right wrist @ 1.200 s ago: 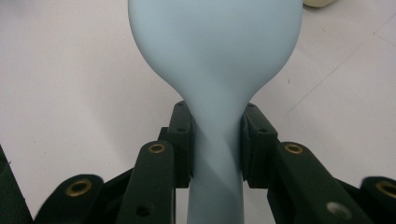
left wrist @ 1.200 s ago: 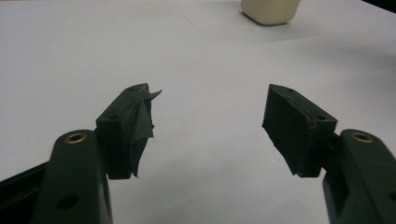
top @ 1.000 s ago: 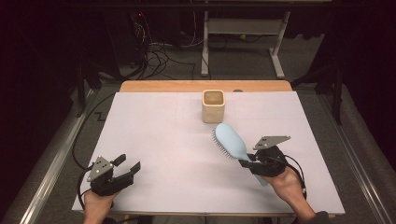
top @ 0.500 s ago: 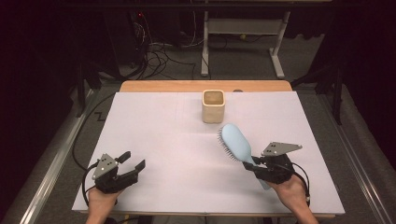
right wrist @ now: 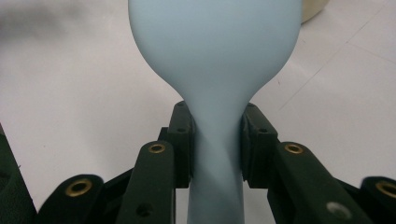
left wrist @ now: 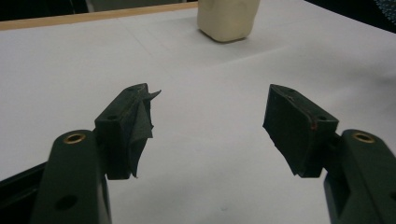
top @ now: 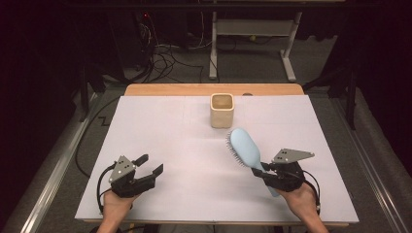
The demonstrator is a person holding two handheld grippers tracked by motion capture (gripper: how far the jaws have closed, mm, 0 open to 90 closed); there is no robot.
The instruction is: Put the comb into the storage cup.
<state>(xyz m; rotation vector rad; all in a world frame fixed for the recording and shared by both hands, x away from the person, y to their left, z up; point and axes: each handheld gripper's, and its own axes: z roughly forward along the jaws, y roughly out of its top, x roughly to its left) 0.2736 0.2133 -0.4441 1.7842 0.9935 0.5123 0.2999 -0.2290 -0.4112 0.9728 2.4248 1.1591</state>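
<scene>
Here the right gripper (top: 265, 173) clamps a pale blue plastic hairbrush (top: 245, 148) by its handle; the left gripper (top: 150, 165) gapes wide, empty, over the white worktop (top: 184, 145).

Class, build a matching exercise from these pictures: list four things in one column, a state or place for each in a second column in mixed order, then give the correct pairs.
Things
1. left hand-held gripper
2. right hand-held gripper
3. hairbrush
4. beige cup

States or places
A. light blue, held off the table by its handle
B. stands upright near the table's far edge
C. jaws apart, nothing between them
D. jaws shut on a handle

Pairs: 1-C, 2-D, 3-A, 4-B
</scene>
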